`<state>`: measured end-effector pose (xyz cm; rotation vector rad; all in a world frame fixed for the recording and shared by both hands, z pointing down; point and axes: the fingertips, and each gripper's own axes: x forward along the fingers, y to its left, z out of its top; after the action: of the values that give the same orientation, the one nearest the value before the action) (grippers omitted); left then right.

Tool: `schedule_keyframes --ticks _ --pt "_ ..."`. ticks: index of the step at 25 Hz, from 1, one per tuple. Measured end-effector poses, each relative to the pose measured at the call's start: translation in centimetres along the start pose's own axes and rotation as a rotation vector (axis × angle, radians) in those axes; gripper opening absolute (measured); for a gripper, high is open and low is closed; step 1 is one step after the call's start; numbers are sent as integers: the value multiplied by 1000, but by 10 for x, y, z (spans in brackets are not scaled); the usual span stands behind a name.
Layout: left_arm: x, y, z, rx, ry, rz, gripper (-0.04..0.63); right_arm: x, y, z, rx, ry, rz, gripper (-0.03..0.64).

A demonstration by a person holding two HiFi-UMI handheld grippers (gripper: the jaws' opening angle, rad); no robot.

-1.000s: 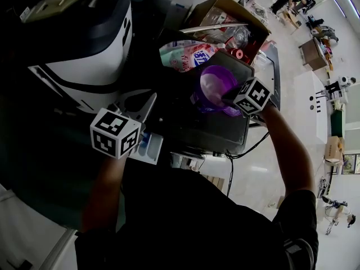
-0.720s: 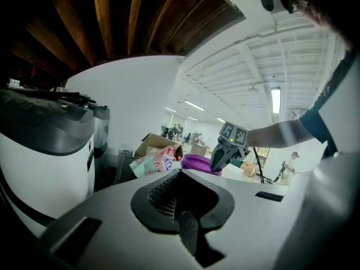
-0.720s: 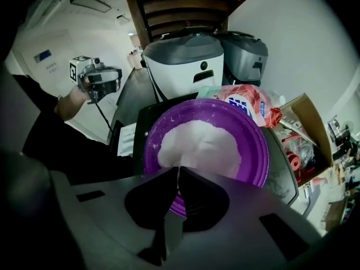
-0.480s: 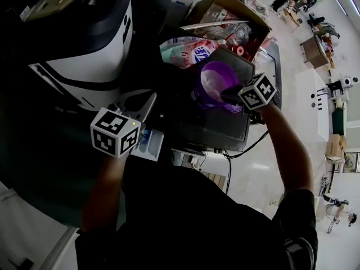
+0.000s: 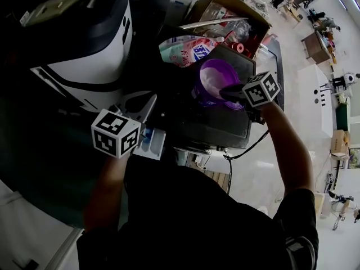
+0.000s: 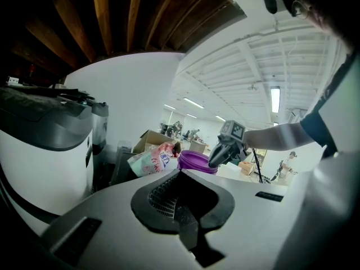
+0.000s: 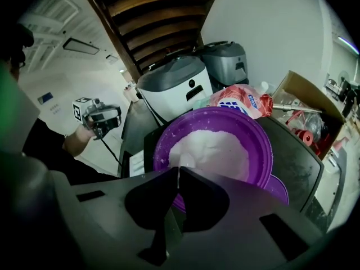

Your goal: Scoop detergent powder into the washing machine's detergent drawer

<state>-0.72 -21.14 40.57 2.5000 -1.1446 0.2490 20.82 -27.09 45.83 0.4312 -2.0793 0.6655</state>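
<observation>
A purple bowl heaped with white detergent powder sits on a dark top. At its near rim my right gripper is shut on a thin white scoop, whose tip rests in the powder. The white-and-blue detergent drawer stands pulled out below the white washing machine. My left gripper hovers by the drawer. In the left gripper view its jaws are together with nothing showing between them.
A pink detergent bag lies just behind the bowl. Behind that is an open cardboard box of clutter. The bowl's dark top ends at a front edge, with a cable hanging off it.
My right gripper has shifted slightly right and away, bringing the scoop tip to the powder at the bowl's near rim. The left gripper has stayed by the drawer.
</observation>
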Motion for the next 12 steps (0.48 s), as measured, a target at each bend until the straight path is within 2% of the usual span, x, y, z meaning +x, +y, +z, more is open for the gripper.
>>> schedule_keyframes --ticks 7,12 --pt "2 -4 0 9 9 -9 8 -16 -9 14 133 -177 21 21" --pt "3 -5 4 16 12 -12 8 -29 -12 20 245 -309 69 21"
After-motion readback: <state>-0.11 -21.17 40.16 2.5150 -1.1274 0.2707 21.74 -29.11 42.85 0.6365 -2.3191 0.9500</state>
